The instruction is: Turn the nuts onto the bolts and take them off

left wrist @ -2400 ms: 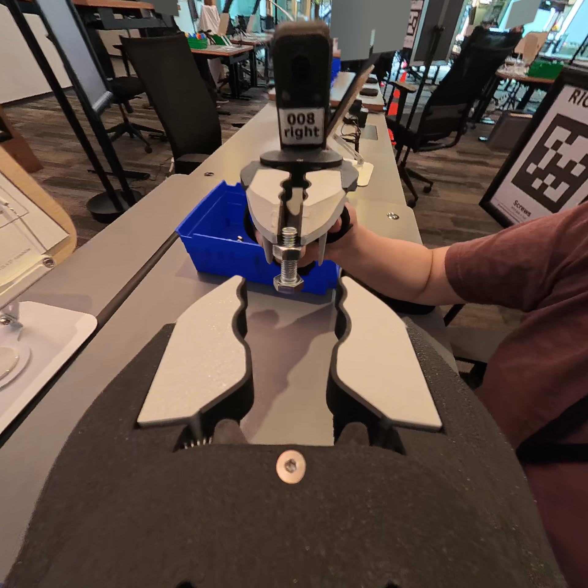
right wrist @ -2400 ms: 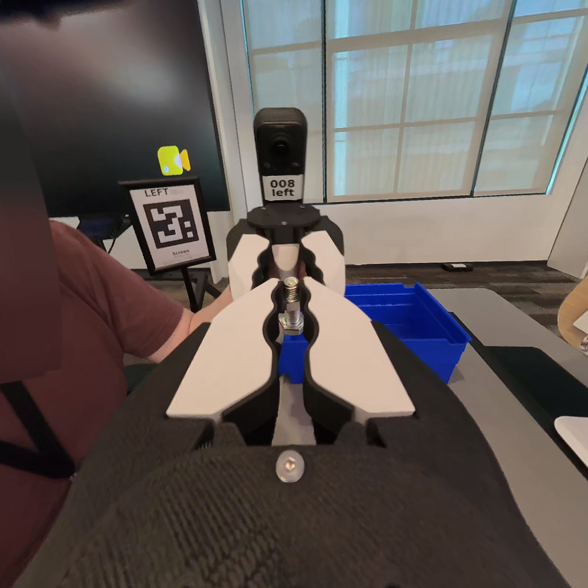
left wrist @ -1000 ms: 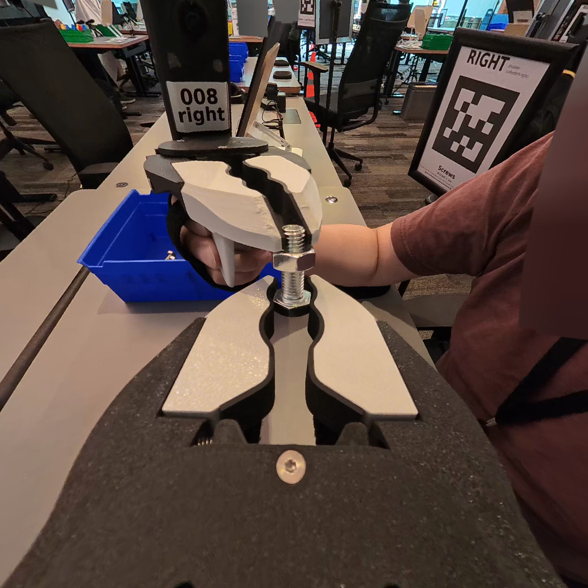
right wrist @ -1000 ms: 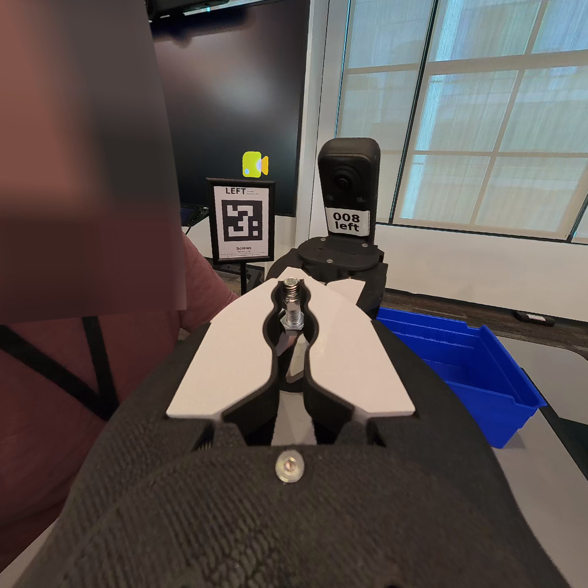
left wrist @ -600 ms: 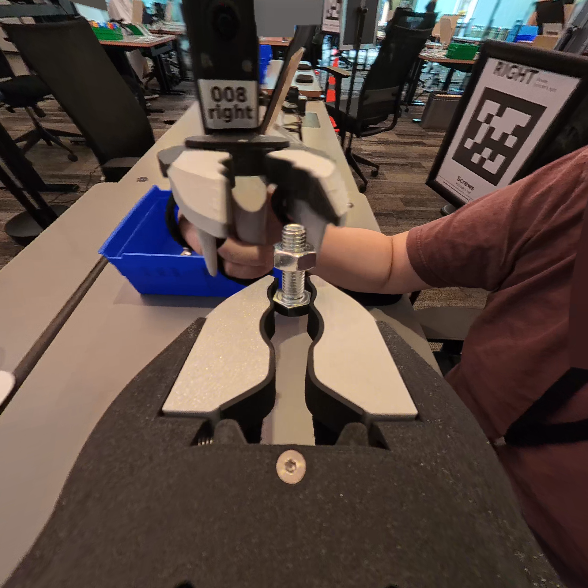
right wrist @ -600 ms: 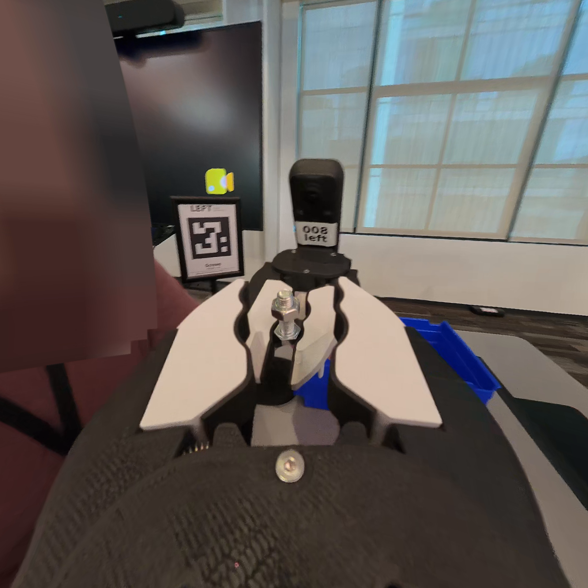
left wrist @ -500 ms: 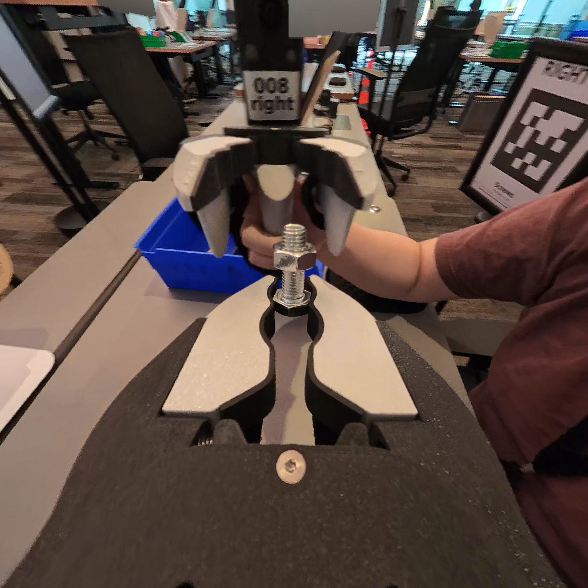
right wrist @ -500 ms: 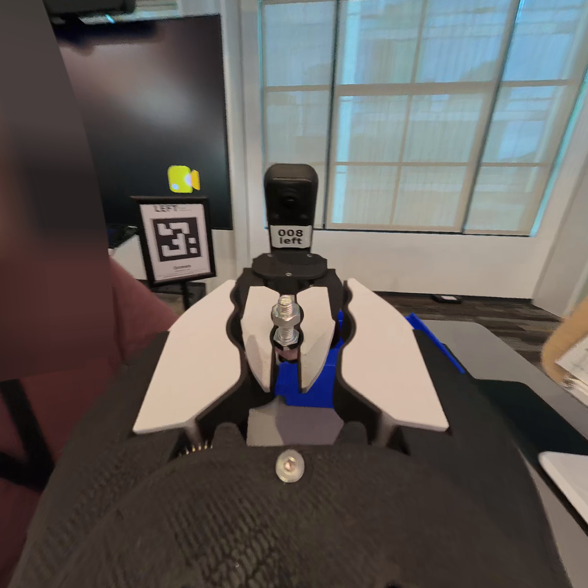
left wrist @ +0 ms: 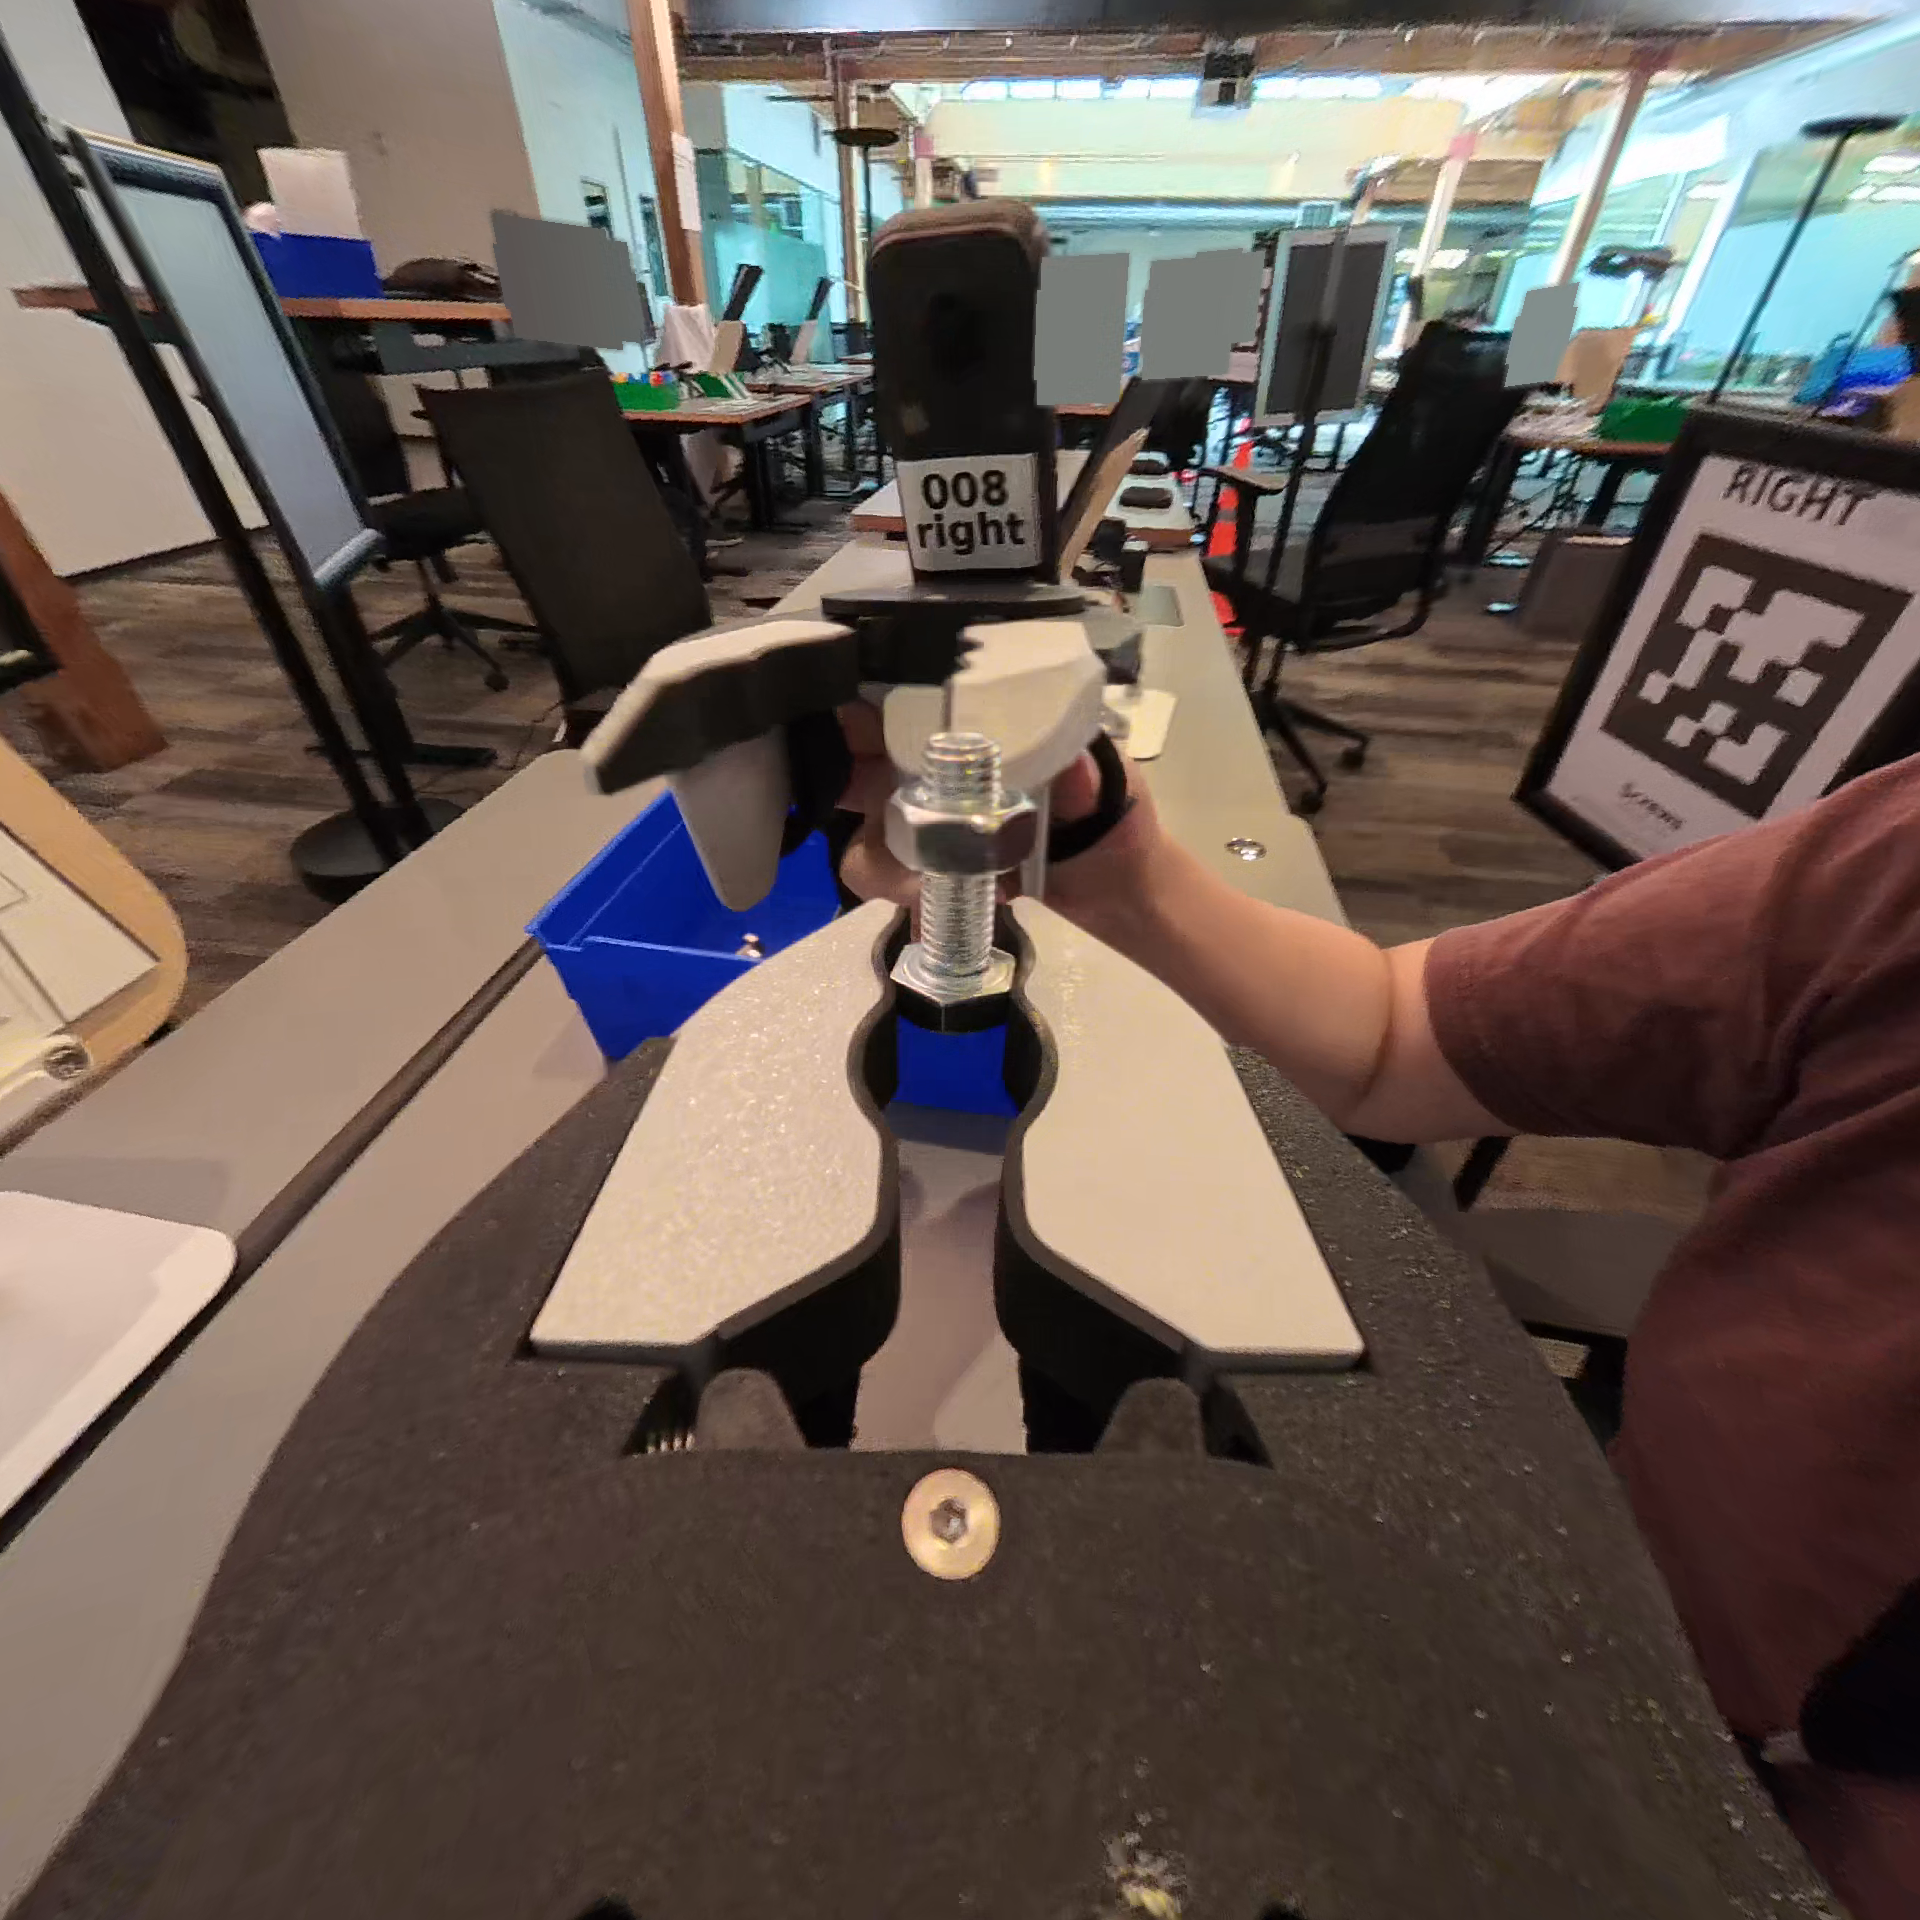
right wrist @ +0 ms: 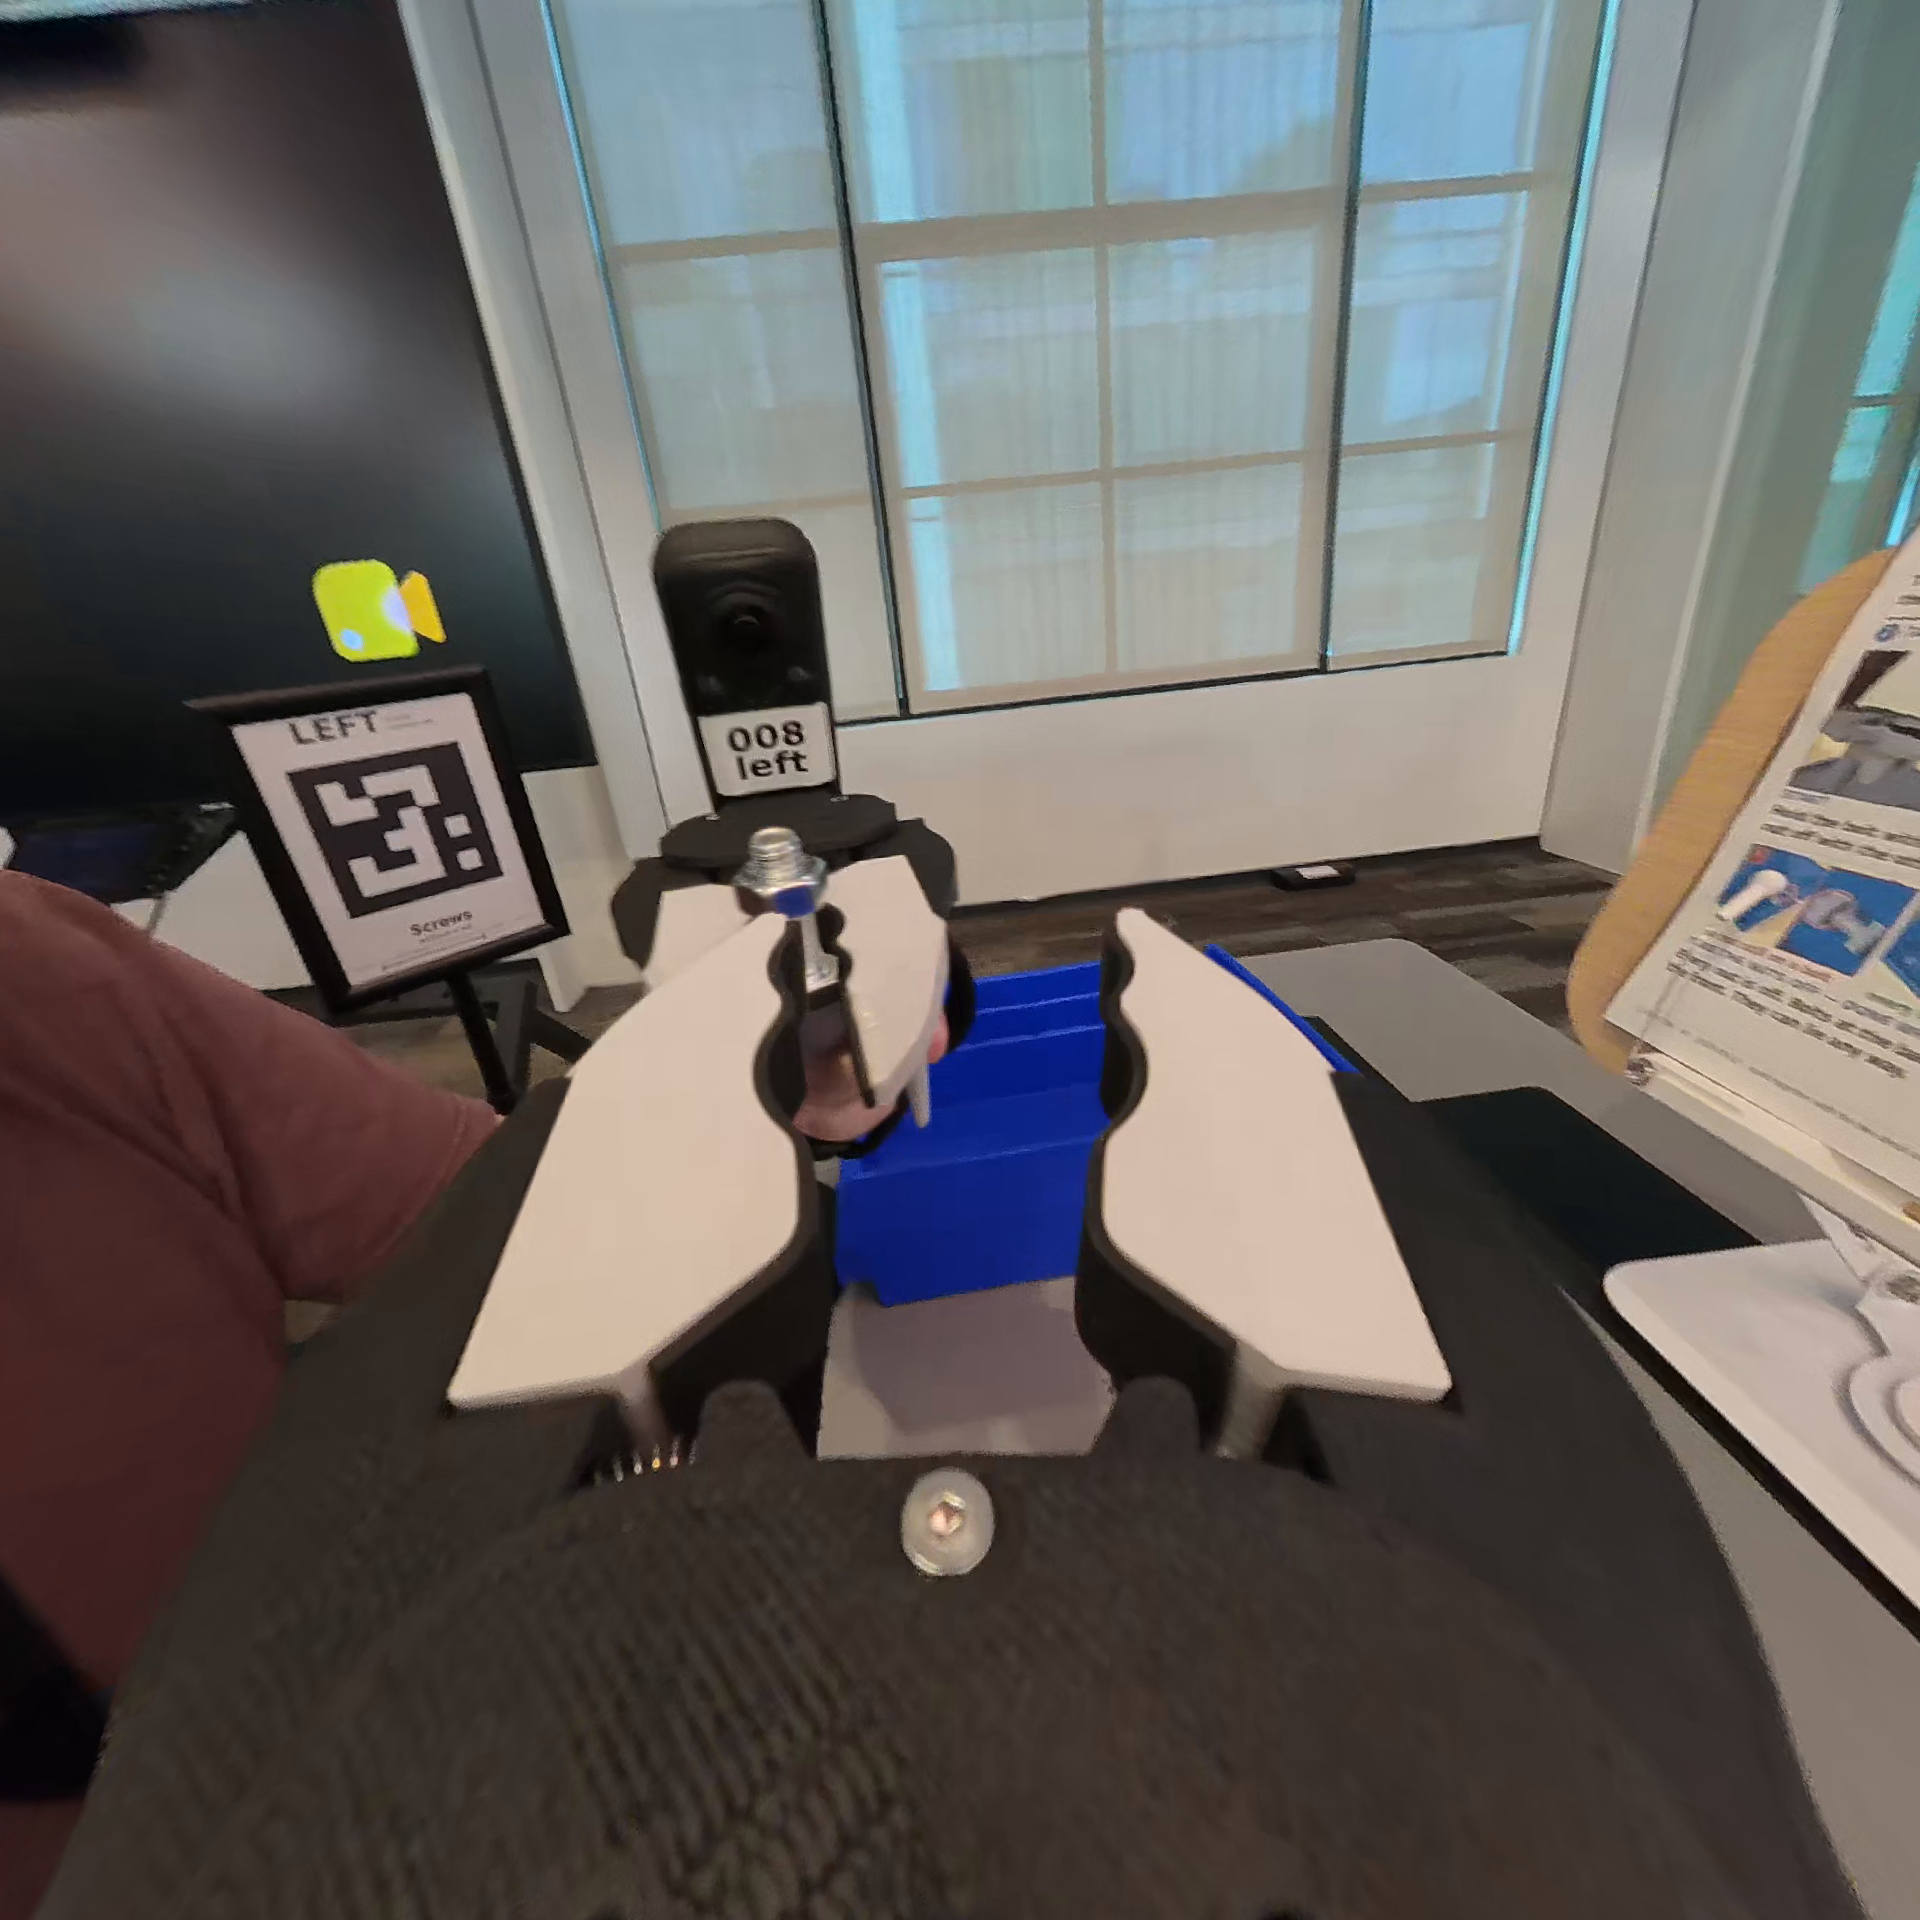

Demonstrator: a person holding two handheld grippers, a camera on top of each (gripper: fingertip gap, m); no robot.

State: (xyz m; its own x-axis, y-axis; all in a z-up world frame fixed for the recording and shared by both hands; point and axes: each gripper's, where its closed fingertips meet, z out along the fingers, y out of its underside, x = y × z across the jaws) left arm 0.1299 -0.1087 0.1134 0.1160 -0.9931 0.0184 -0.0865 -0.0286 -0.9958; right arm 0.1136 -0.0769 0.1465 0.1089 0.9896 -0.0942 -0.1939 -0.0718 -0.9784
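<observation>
A: Office; grey tabletop (left wrist: 312, 1049), blue bin (left wrist: 665, 945). Left claw (left wrist: 951, 971) clenched on bolt (left wrist: 956, 925) head.
B: Right claw (right wrist: 951, 1023) released beside hex nut (left wrist: 966, 826). Risk: off-centre regrip could cross-thread or tilt the bolt.

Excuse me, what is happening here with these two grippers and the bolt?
A person works with two hand-held grippers over a grey table. The left gripper is shut on the head of a bolt and holds it upright. A nut sits partway down the thread. The right gripper is open, its fingers apart around the nut without pinching it. A blue bin stands on the table behind them.
</observation>
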